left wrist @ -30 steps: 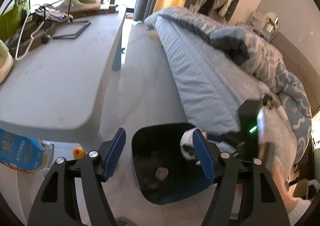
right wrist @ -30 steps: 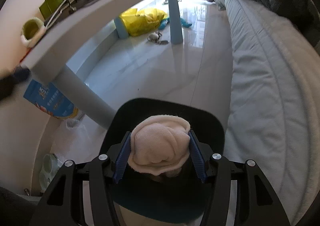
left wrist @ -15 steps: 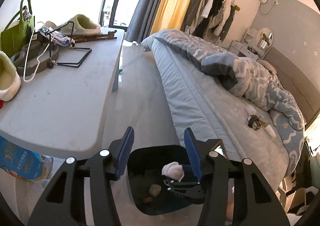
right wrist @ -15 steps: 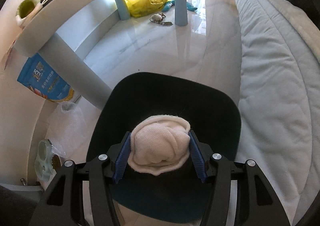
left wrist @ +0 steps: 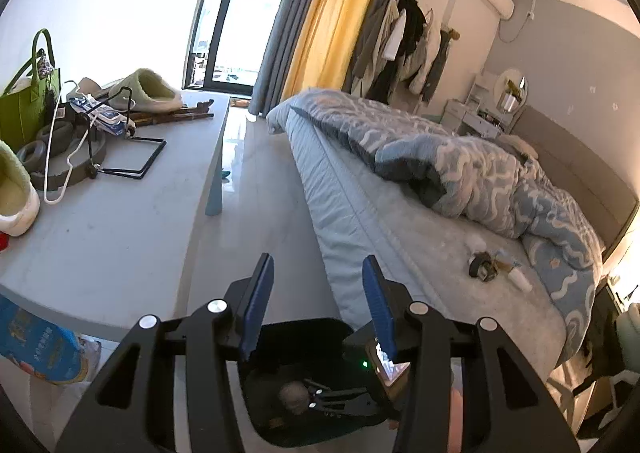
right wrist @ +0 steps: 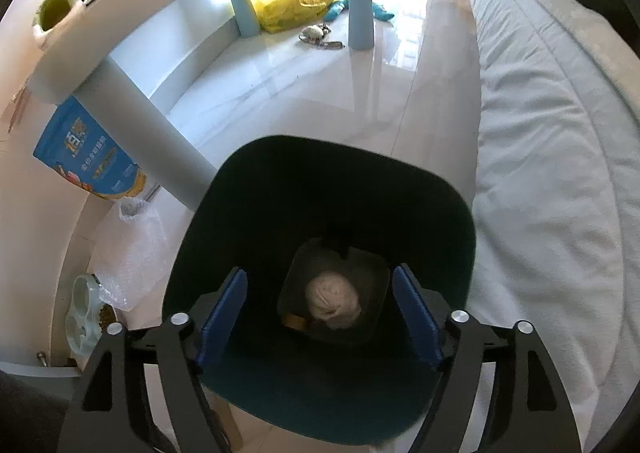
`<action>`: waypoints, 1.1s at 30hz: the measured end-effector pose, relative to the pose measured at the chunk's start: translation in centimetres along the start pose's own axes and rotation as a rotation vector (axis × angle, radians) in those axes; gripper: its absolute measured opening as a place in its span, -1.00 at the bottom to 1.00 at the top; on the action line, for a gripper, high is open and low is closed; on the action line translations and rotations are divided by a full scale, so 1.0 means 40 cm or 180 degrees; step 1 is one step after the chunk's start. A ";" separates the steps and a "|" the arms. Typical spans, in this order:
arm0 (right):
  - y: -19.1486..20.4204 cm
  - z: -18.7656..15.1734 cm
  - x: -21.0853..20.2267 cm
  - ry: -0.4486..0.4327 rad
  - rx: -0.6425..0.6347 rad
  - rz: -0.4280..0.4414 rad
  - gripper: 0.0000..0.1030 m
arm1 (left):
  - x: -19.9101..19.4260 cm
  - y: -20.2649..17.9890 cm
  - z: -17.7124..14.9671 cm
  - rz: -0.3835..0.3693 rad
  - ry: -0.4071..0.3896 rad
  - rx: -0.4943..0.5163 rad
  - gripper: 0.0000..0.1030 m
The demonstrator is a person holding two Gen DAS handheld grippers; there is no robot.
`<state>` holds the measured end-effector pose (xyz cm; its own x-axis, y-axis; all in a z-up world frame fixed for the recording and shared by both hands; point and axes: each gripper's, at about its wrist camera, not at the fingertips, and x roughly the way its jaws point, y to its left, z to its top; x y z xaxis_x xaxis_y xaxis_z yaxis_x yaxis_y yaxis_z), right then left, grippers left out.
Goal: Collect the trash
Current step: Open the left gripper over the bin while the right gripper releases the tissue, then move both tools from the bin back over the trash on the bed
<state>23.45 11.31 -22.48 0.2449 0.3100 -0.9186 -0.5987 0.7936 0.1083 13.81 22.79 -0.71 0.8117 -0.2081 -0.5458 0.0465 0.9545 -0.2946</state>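
Note:
My right gripper (right wrist: 318, 277) hangs over the dark teal bin (right wrist: 452, 205), pointing down into it. Its jaws are opening and nothing is between them. A cream cloth ball (right wrist: 332, 301) lies at the bottom of the bin, beside a small brown scrap (right wrist: 294, 321). My left gripper (left wrist: 317, 259) is held higher, above the bin (left wrist: 304, 327) and facing the bed. Its jaws are closing with nothing between them. In the left wrist view the cloth ball (left wrist: 291, 393) shows in the bin under the right gripper's fingers (left wrist: 320, 399). A black tape roll (left wrist: 482, 267) and a small white bottle (left wrist: 520, 280) lie on the bed.
A grey table (left wrist: 120, 237) on the left carries slippers, a green bag (left wrist: 24, 109), a white hanger and a wire stand. The bed (left wrist: 400, 221) with a rumpled blue quilt runs along the right. A blue bag (right wrist: 88, 157), bubble wrap (right wrist: 128, 249), a pet bowl (right wrist: 84, 309) and a yellow bag (right wrist: 288, 7) sit on the floor.
The right gripper's jaws spread and the cloth ball fell from them to the bottom of the bin. The left gripper rose and its jaws narrowed.

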 end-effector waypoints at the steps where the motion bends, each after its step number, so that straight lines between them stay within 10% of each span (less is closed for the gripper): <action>1: -0.003 0.000 -0.006 -0.0017 -0.0005 0.0004 0.51 | 0.000 -0.001 0.002 -0.0007 -0.0005 -0.0015 -0.07; 33: -0.222 -0.033 -0.460 -0.1486 0.0146 0.0023 0.66 | 0.087 -0.237 0.032 -0.0051 -0.0116 0.0215 0.08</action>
<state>23.27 -2.15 -7.03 0.5641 0.5095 -0.6498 -0.5697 0.8098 0.1403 16.95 13.30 1.18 0.8310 -0.2168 -0.5122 0.0979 0.9636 -0.2489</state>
